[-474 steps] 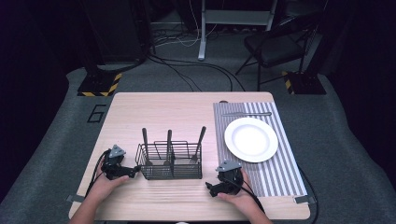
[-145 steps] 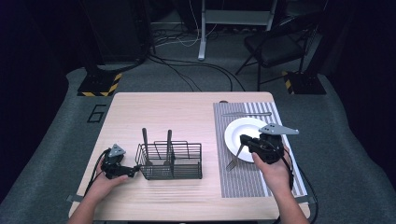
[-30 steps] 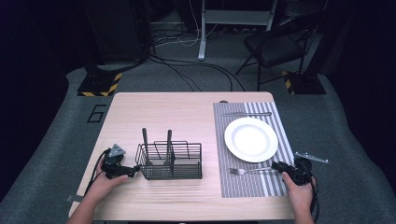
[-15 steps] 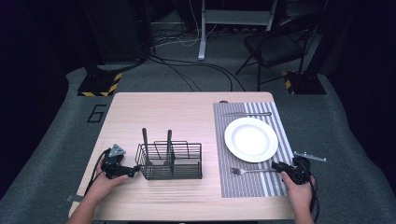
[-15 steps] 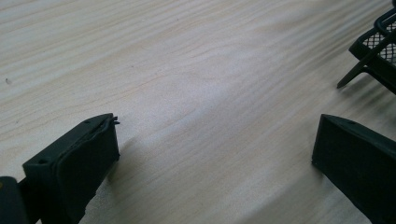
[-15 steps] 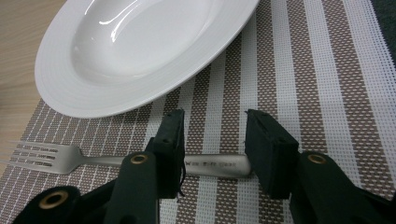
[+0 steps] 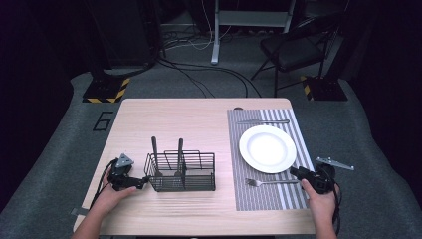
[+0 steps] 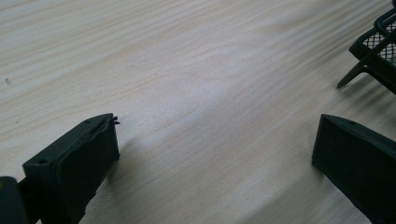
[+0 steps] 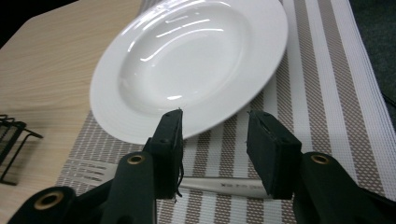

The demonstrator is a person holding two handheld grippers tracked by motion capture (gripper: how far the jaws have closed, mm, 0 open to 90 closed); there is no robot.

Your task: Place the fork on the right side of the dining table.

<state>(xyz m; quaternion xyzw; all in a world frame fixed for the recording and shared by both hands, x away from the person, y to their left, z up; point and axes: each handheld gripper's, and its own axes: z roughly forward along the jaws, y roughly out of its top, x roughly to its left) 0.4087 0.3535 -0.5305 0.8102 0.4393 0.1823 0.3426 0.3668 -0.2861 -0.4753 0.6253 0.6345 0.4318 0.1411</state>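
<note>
**Near desk edge: both grippers down, fork on mat**

Nearest you, at the desk's (image 7: 199,124) front edge, both hands rest w/ a gripper each. Your left hand (image 7: 110,198) holds the left gripper (image 7: 141,182) flat on the wood, tips just beside the wire caddy's (image 7: 181,172) left end; can't tell if touching. Left gripper view: jaws wide apart, nothing btwn them but bare wood, caddy corner (image 8: 373,49) at upper right.

Your right hand (image 7: 321,205) holds the right gripper (image 7: 293,172) at the front right corner of the striped placemat (image 7: 259,196), pointing left. Right gripper view: jaws (image 9: 215,140) partly open, gripping nothing; the fork's handle (image 9: 224,185) lies across the mat under the gap, tines (image 9: 88,169) to the left.

High view: fork (image 7: 268,182) lies flat on the mat, tines toward the caddy, handle end near the right gripper tips, just in front of the plate.

Farther out, the caddy holds two dark upright utensil handles (image 7: 154,149), the second (image 7: 180,152) beside it. White plate (image 7: 267,148) sits mid-mat, empty. Beyond it, a knife (image 7: 263,121) lies crosswise at the mat's far end.

Past the desk: cables on grey floor (image 7: 209,74), a folding chair (image 7: 293,50) at upper right.
</note>
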